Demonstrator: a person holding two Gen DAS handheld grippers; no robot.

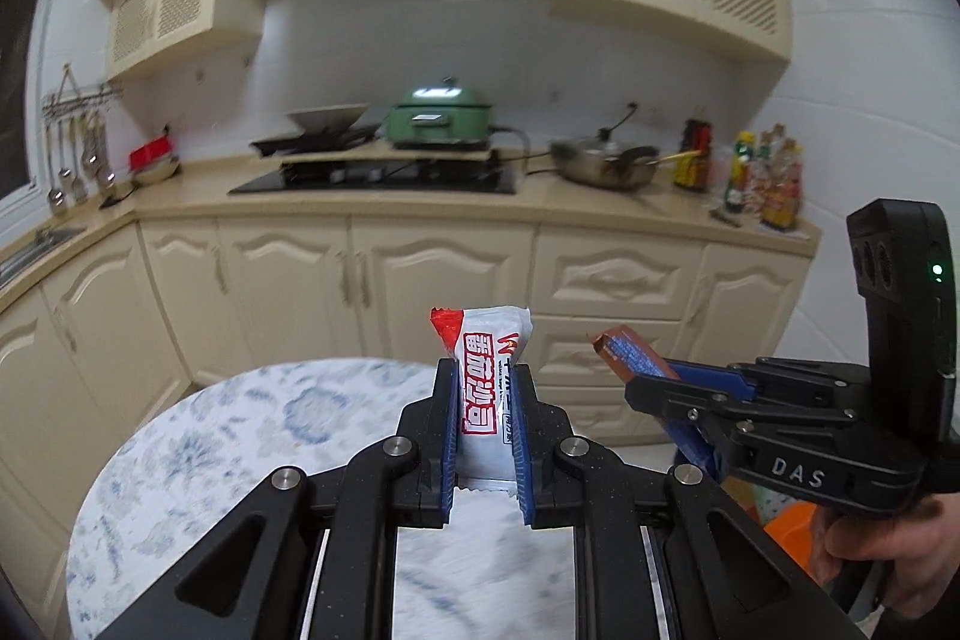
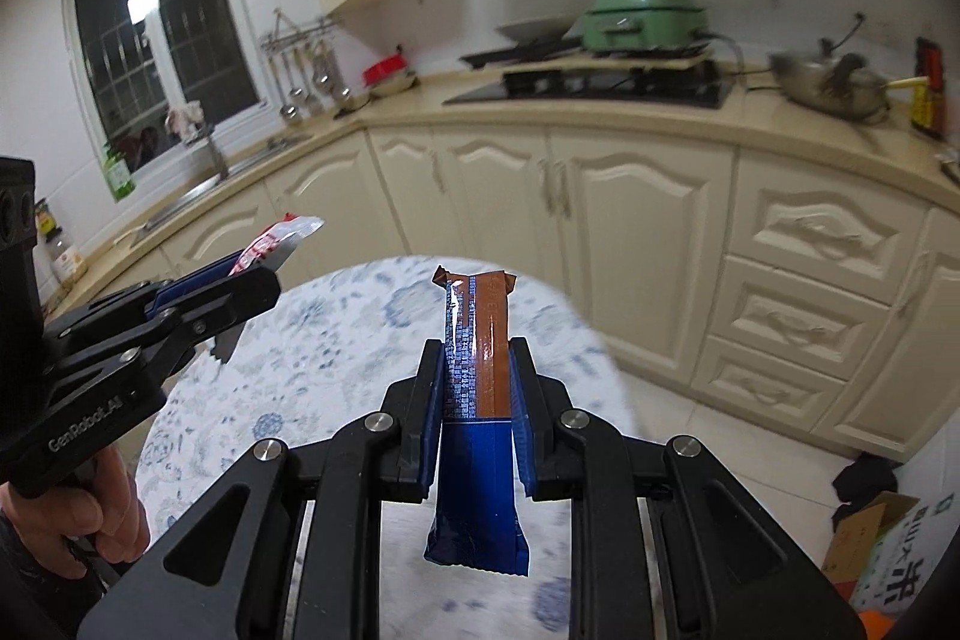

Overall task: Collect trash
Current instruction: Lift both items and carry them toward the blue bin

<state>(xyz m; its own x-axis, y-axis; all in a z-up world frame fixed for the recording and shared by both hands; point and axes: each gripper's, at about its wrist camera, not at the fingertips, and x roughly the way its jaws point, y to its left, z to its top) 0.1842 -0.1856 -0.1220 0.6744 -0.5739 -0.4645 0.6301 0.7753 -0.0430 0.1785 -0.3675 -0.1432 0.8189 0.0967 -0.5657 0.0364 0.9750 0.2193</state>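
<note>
Trash is picked up: the left tool (image 1: 485, 421) clamps a white-and-red wrapper (image 1: 487, 370), the right tool (image 2: 477, 415) a brown-and-blue wrapper (image 2: 477, 388), both above the bench (image 2: 312, 340). Binning them remains; no bin is clearly visible.

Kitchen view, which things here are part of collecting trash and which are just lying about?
Part of the job:
white and red wrapper, held in left gripper
blue and brown wrapper, held in right gripper

Just lying about:
green pot
steel pan
sauce bottles
hanging ladles
</note>
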